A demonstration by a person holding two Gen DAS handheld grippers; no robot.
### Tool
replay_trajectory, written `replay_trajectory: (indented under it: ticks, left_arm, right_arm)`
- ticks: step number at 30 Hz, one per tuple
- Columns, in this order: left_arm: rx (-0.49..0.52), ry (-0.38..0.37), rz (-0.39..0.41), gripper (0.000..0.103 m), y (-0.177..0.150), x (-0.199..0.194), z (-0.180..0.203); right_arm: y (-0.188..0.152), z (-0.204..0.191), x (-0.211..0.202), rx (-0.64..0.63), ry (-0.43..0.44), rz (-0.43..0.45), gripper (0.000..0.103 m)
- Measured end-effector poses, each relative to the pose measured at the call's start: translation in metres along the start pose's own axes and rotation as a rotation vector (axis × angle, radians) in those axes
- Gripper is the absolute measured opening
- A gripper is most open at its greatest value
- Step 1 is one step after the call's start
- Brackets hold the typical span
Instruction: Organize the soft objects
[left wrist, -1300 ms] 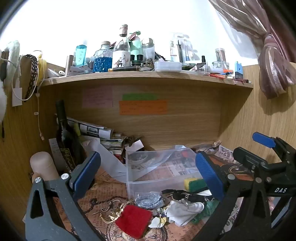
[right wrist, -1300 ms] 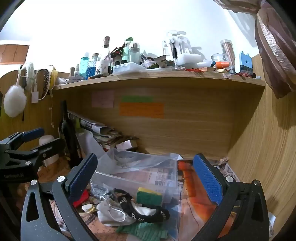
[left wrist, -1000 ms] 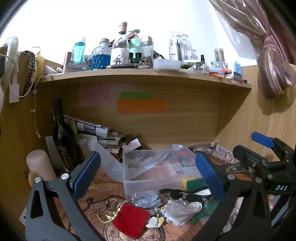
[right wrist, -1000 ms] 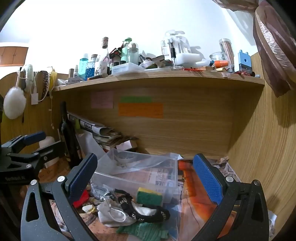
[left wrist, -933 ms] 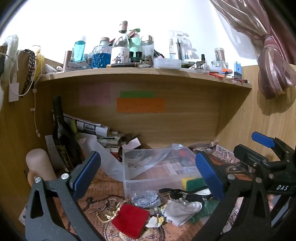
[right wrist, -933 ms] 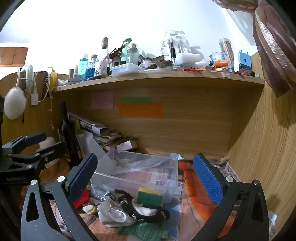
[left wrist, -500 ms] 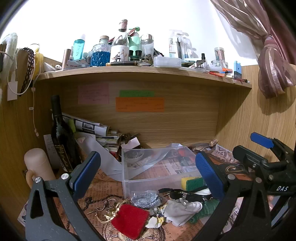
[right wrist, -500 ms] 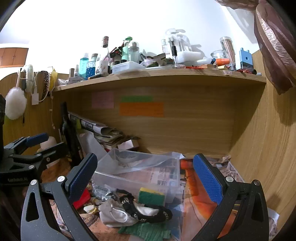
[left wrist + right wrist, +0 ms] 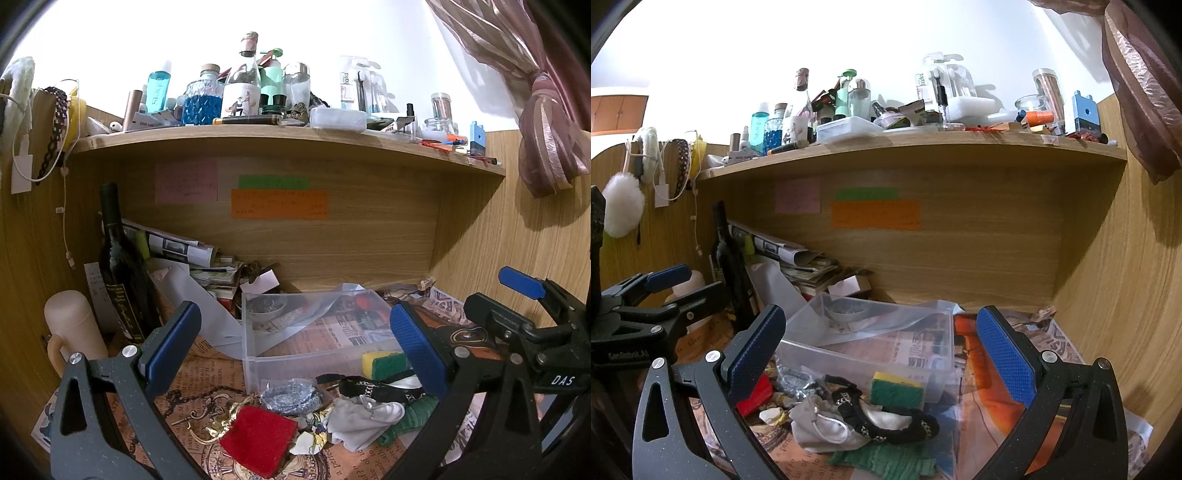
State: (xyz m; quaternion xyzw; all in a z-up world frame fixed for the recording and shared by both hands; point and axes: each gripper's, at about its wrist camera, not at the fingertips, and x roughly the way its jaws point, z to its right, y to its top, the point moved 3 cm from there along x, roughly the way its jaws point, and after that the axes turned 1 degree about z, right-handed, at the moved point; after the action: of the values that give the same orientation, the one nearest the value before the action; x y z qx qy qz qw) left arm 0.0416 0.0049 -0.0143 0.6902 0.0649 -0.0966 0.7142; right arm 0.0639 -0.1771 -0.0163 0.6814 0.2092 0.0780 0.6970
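Both tools hover above the clutter with nothing held: the left tongs (image 9: 295,339) stand spread wide, and the right tongs (image 9: 882,343) are spread just as wide; neither touches anything. The soft things lie in a heap on the table (image 9: 207,373), just in front of the clear plastic bin (image 9: 916,354): a red sponge pad (image 9: 258,437), a grey-white cloth (image 9: 820,424), a black patterned band (image 9: 886,421) draped over that cloth, a green knitted cloth (image 9: 886,458) nearest the camera, and a yellow-and-green sponge (image 9: 895,389) that leans against the bin's front wall. The step in hand appears to be choosing 1 piece and reaching for it; done well, that likely means lowering the right tongs over the sponge, since it stands apart on top and offers 2 flat faces, and closing only enough to dent it slightly. The band and cloth overlap, so pinching either one risks dragging the other; the gold chain (image 9: 207,398) beside the red pad could snag too, so the left tongs would do best to approach that pad from its free near edge.
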Motion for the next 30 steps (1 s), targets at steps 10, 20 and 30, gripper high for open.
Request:
replay_trajectory:
  ticks: [10,20,30]
  left_arm:
    - [-0.009,0.001,-0.013,0.103,-0.001,0.0043,-0.0043]
    - [-0.007,-0.001,-0.016,0.103,-0.0018,0.0054,-0.0042]
    - [-0.007,0.0,-0.016,0.103,-0.0014,0.0055,-0.0036]
  right_arm:
    - [-0.0006,-0.001,0.0015,0.002,0.0,-0.002,0.103]
    - [-0.0001,-0.0018,0.0026,0.001,0.002,-0.004,0.103]
    - [0.001,-0.0029,0.0007,0.003,0.002,0.001,0.103]
